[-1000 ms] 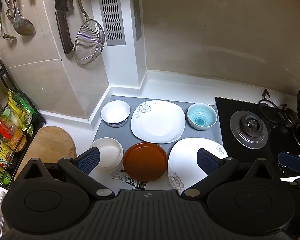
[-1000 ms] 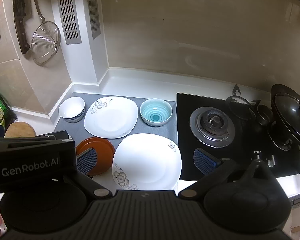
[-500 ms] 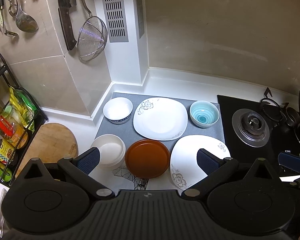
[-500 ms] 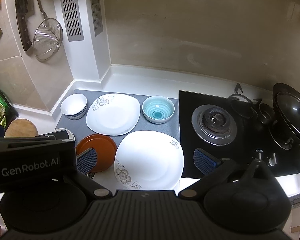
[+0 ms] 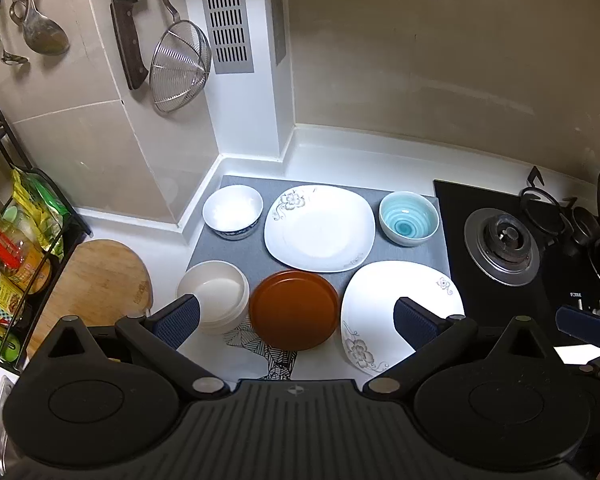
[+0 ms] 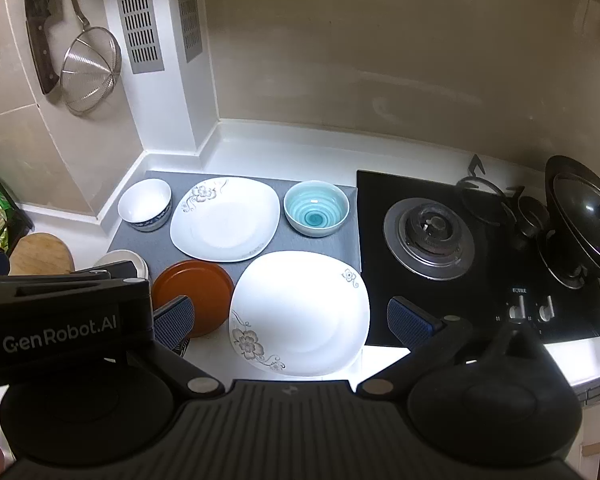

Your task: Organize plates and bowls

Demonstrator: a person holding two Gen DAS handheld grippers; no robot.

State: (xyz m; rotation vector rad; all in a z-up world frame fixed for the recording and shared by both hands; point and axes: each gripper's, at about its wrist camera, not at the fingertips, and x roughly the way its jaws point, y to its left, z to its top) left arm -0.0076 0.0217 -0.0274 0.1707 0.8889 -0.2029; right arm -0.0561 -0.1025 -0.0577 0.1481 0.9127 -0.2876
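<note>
On a grey mat (image 5: 228, 252) lie two white square plates with flower prints, one at the back (image 5: 320, 228) and one at the front right (image 5: 384, 304), plus a brown round plate (image 5: 294, 308), a cream bowl (image 5: 216, 292), a white bowl with a blue rim (image 5: 233, 211) and a light blue bowl (image 5: 409, 218). My left gripper (image 5: 296, 318) is open, above the brown plate. My right gripper (image 6: 292, 322) is open, above the front white plate (image 6: 300, 312). Both are empty.
A black gas hob (image 6: 428, 232) with a wok and lid (image 6: 580, 216) stands to the right. A wooden board (image 5: 96, 280) and a rack of jars (image 5: 16, 248) are at the left. A strainer (image 5: 180, 68), cleaver and ladles hang on the wall.
Both views have shifted a little: the dishes sit slightly lower-right to upward in frame, so both grippers drifted slightly. Nothing was taken hold of.
</note>
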